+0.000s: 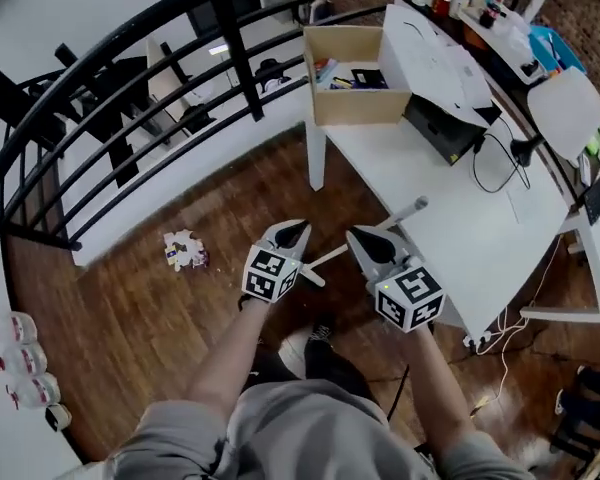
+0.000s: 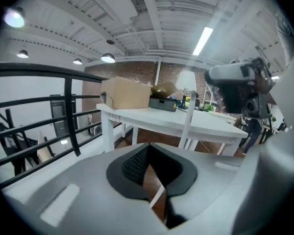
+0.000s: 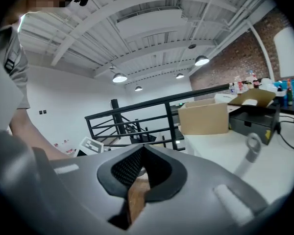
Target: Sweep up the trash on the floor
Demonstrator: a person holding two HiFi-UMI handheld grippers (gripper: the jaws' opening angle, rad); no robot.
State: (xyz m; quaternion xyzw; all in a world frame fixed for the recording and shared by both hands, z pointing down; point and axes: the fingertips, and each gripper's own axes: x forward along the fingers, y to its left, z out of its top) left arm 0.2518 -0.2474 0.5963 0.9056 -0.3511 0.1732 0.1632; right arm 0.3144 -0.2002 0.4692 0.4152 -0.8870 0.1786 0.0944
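Note:
The trash [image 1: 185, 250], a small heap of crumpled paper scraps, lies on the wooden floor near the foot of the railing, to the left of both grippers. My left gripper [image 1: 298, 227] is held at waist height, jaws shut with nothing between them [image 2: 148, 145]. My right gripper [image 1: 364, 236] is level beside it, also shut and empty [image 3: 143, 146]. A white long-handled tool [image 1: 408, 211] leans against the table edge just beyond the two grippers. Its pole [image 2: 188, 117] stands upright in the left gripper view, and its ringed handle end [image 3: 253, 146] shows in the right gripper view.
A white table [image 1: 460, 218] stands to the right with a cardboard box [image 1: 355, 88] and a white machine [image 1: 440, 63]. A black railing [image 1: 130, 98] curves along the far side. Plastic bottles [image 1: 20, 358] lie at the left; cables [image 1: 500, 338] trail under the table.

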